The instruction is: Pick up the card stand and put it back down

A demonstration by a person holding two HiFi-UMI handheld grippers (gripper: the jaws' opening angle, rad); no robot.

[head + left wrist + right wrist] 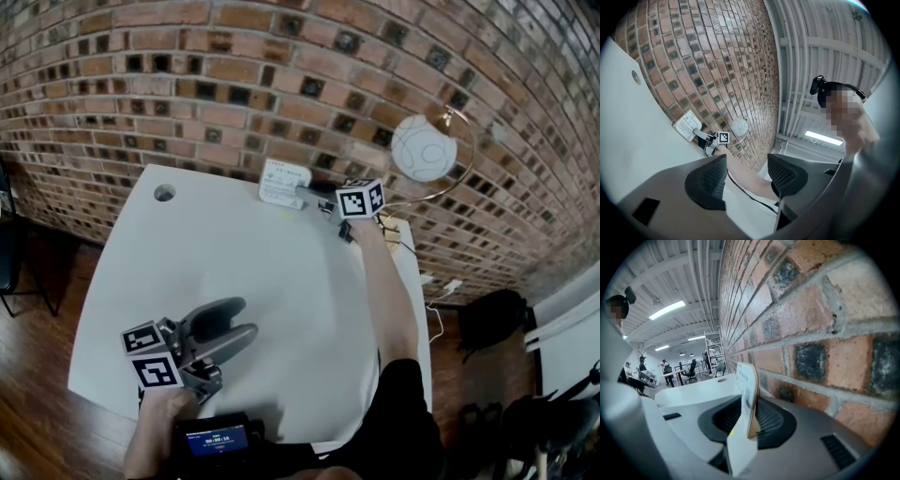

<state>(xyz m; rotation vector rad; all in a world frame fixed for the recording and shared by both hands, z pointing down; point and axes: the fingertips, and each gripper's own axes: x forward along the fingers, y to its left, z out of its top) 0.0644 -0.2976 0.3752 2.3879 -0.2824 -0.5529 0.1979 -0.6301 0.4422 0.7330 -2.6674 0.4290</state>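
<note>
The card stand (281, 182), a small white printed card on a base, stands at the far edge of the white table (281, 281), close to the brick wall. My right gripper (306, 194) reaches it from the right. In the right gripper view the card stand (745, 390) is upright, edge-on between the two dark pads, with a gap showing on each side, so the right gripper (749, 405) is open around it. My left gripper (246, 317) rests low at the table's near left, open and empty. The left gripper view shows its jaws (745, 180) apart and the card stand (687, 125) far off.
A lamp with a white globe (424, 150) in a gold ring stands to the right of the card stand. A round cable hole (164, 193) is at the table's far left corner. The brick wall (281, 75) runs right behind the stand. A small screen device (216, 438) sits near the front edge.
</note>
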